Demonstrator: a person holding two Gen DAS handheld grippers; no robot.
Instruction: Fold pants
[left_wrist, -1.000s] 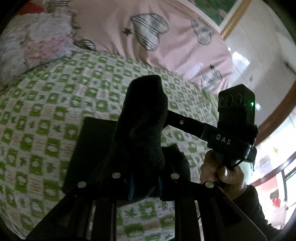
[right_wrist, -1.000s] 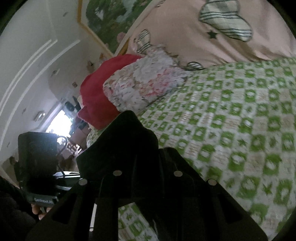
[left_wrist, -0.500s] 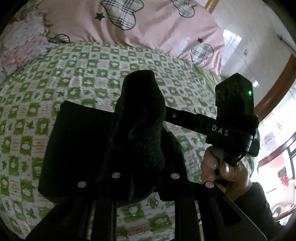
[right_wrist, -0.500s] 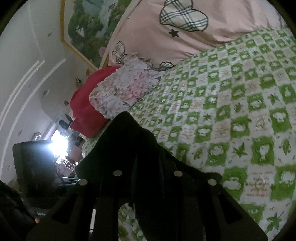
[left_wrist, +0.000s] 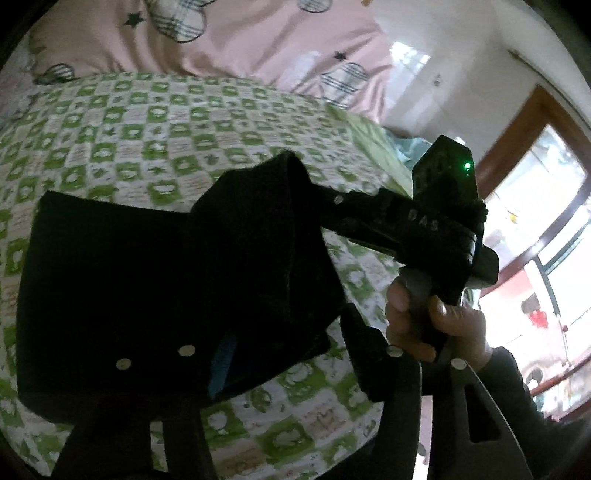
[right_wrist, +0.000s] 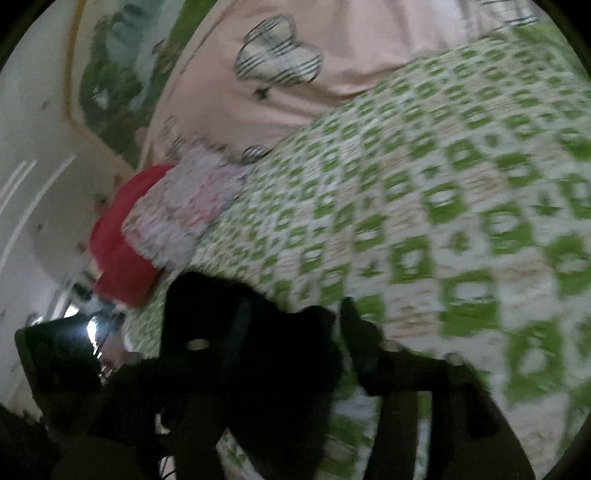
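Note:
The black pants lie folded on the green-and-white checked bedspread. A folded flap of them rises at the right. My left gripper stands open over the pants; its left finger is against the cloth and the right finger is clear of it. The right gripper, held in a hand, shows in the left wrist view, its tips hidden in the raised flap. In the blurred right wrist view the right gripper is open, with the pants bunched at its left finger.
A pink duvet with plaid hearts lies along the far side of the bed. A floral cushion and a red pillow sit at the head. The bed's edge, a doorway and a bright window are at the right.
Both grippers have opened and let go of the pants. The lifted flap has come down onto the folded part. Both cameras have swung.

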